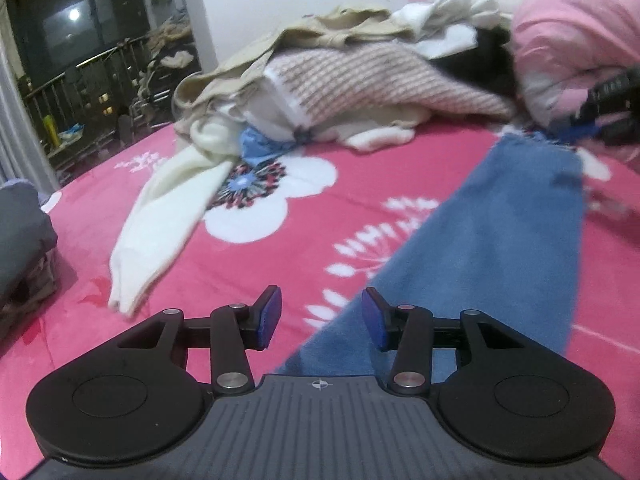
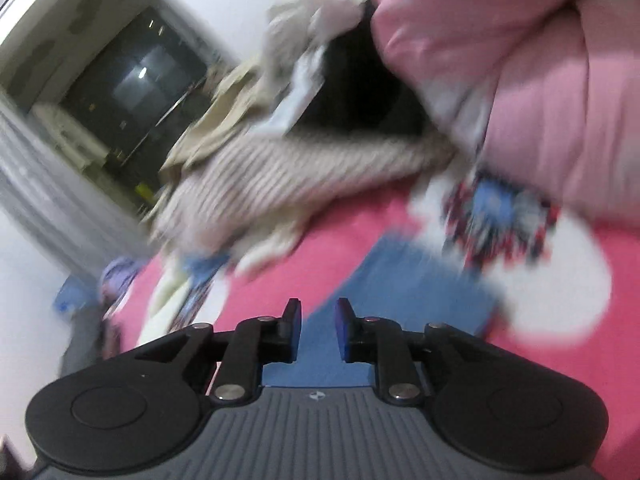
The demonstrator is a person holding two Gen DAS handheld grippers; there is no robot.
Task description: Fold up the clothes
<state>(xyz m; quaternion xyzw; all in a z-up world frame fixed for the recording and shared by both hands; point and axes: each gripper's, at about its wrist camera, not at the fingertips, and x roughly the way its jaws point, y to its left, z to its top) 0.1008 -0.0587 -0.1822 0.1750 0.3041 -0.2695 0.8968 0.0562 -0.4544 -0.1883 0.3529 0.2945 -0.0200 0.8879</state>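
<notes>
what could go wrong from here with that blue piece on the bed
1. Both grippers are open with nothing between the pads: the left gripper and the right gripper hang over the blue cloth, so a fold may slacken.
2. The unfolded pile and its cream sleeve lie close, easy to snag.
3. The right wrist view is badly blurred, so a regrasp could miss the edge.

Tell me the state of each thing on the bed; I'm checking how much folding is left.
Blue cloth: lying flat on the bedspread, gripped by neither tool.
Clothes pile: heaped, unfolded.
Cream garment: trailing out of the pile, unfolded.
Pink quilt: bunched up beside the pile.
Left tool: open, nothing between its pads.
Right tool: slightly open, nothing between its pads.
</notes>
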